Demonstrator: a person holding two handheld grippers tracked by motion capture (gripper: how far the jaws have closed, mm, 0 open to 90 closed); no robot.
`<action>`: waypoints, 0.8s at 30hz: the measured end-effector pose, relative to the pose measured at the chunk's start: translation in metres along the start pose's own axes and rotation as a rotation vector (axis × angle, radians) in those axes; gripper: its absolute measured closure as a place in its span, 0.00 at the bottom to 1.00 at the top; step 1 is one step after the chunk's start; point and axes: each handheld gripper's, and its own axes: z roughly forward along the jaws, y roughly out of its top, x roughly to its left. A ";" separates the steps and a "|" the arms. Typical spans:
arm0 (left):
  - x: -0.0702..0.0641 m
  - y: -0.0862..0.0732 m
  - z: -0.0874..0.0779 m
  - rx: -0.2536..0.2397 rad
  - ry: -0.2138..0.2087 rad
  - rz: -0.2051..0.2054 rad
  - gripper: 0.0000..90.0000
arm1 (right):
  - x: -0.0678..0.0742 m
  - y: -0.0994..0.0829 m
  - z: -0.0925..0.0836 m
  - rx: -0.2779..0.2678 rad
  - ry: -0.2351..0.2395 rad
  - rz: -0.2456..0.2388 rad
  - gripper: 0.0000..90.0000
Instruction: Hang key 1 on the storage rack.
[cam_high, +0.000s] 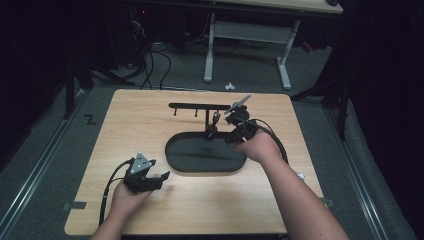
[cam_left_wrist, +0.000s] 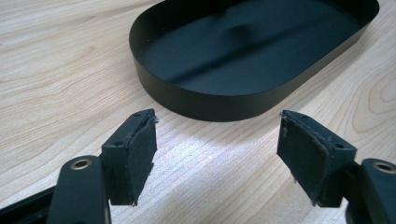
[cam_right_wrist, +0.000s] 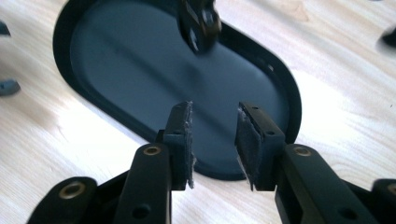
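A black oval tray (cam_high: 175, 159) (cam_left_wrist: 205, 100) (cam_right_wrist: 275, 70) lies in the middle of the wooden table. Behind it stands a black rack (cam_high: 200, 106) with hooks. A small dark object (cam_high: 214, 121) (cam_right_wrist: 201, 21) hangs from the rack over the tray's far rim; it is blurred and I cannot tell what it is. My right gripper (cam_high: 230, 136) (cam_right_wrist: 215, 112) hovers over the tray's right end, just short of that object, open with nothing between its pads. My left gripper (cam_high: 159, 179) (cam_left_wrist: 217, 126) rests low over the table near the tray's front left, jaws wide open and empty.
The table's front edge lies just behind the left hand. Bare wood (cam_high: 135, 125) spreads to the left of the tray. Beyond the table's far edge are a white desk frame (cam_high: 210, 55) and cables (cam_high: 150, 65) on the floor.
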 end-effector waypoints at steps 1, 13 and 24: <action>0.000 0.000 0.000 0.000 0.000 0.002 0.32 | 0.001 -0.003 0.001 0.004 -0.001 -0.003 0.72; -0.002 0.000 0.001 0.010 -0.005 0.011 0.32 | 0.005 -0.046 0.015 -0.005 -0.006 0.002 0.66; -0.003 0.000 0.002 0.013 -0.007 0.013 0.32 | -0.001 -0.082 0.025 0.013 -0.012 -0.005 0.64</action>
